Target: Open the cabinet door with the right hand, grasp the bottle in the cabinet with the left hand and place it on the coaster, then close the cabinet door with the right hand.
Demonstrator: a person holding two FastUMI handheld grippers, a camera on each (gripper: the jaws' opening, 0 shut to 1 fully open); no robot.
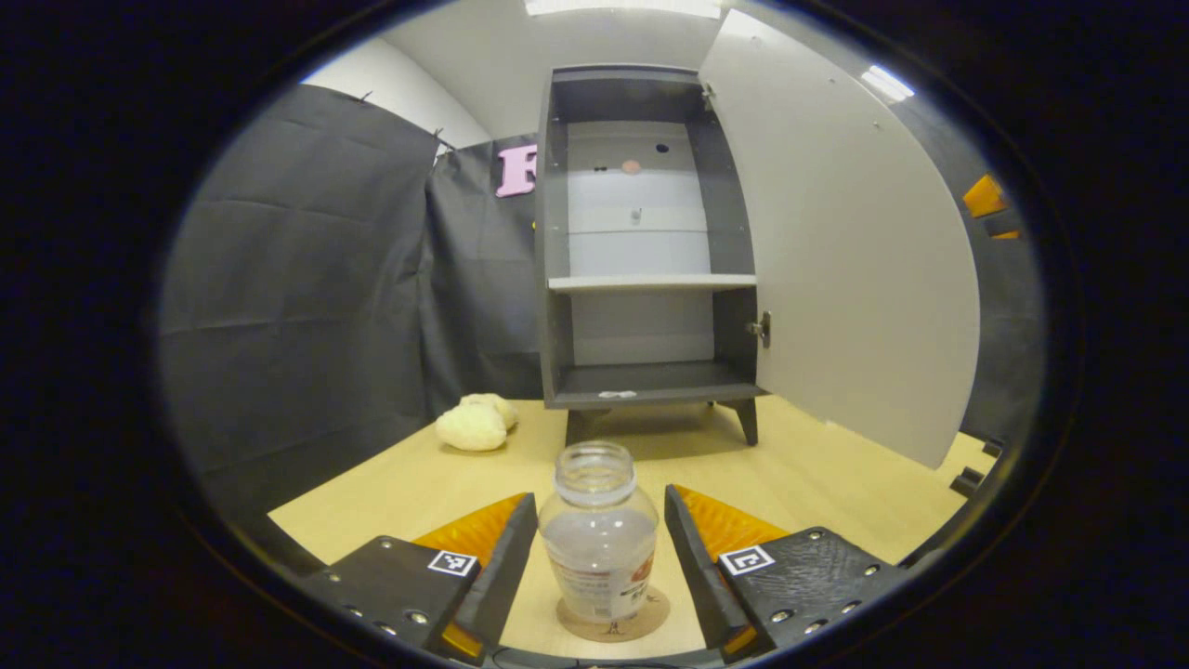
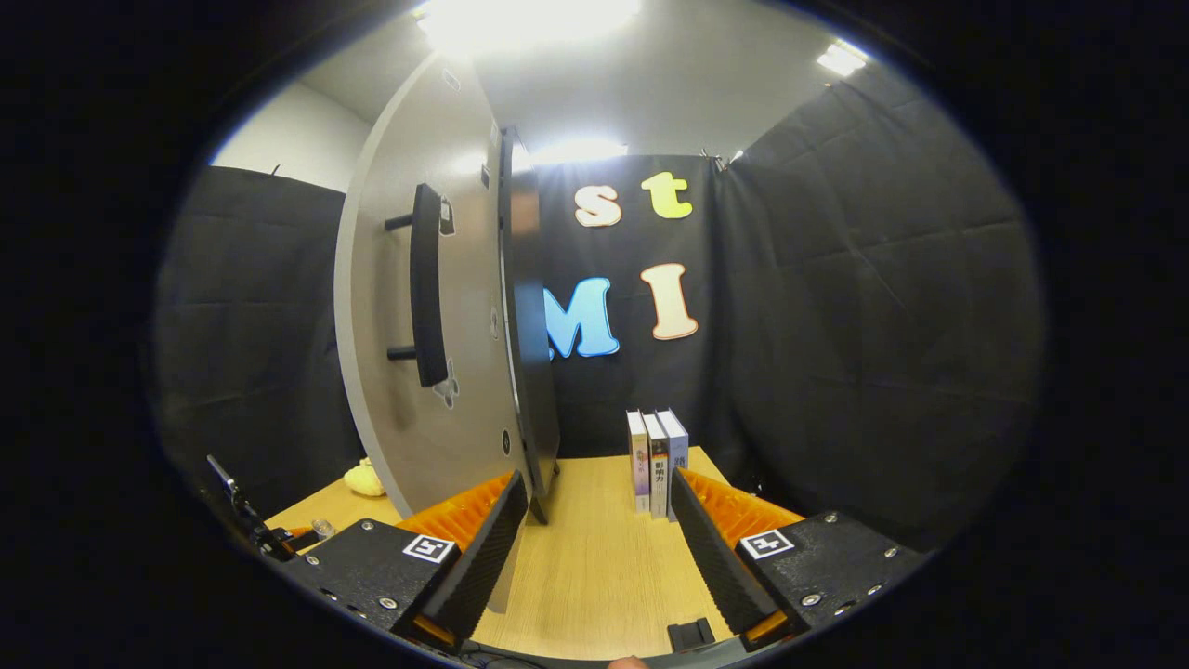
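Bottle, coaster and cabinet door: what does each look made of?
Bottle: clear, glossy, glass or plastic; see-through wall. Coaster: matte tan disc, likely cork or wood. Cabinet door: smooth pale-grey painted board, probably laminate, flat sheen.

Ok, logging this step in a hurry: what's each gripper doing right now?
Left gripper: open, fingers either side of the bottle on the coaster, not pressing it.
Right gripper: open, holding nothing, beside the open cabinet door.

Left gripper (image 1: 601, 548) and right gripper (image 2: 594, 548) — jaws wide apart
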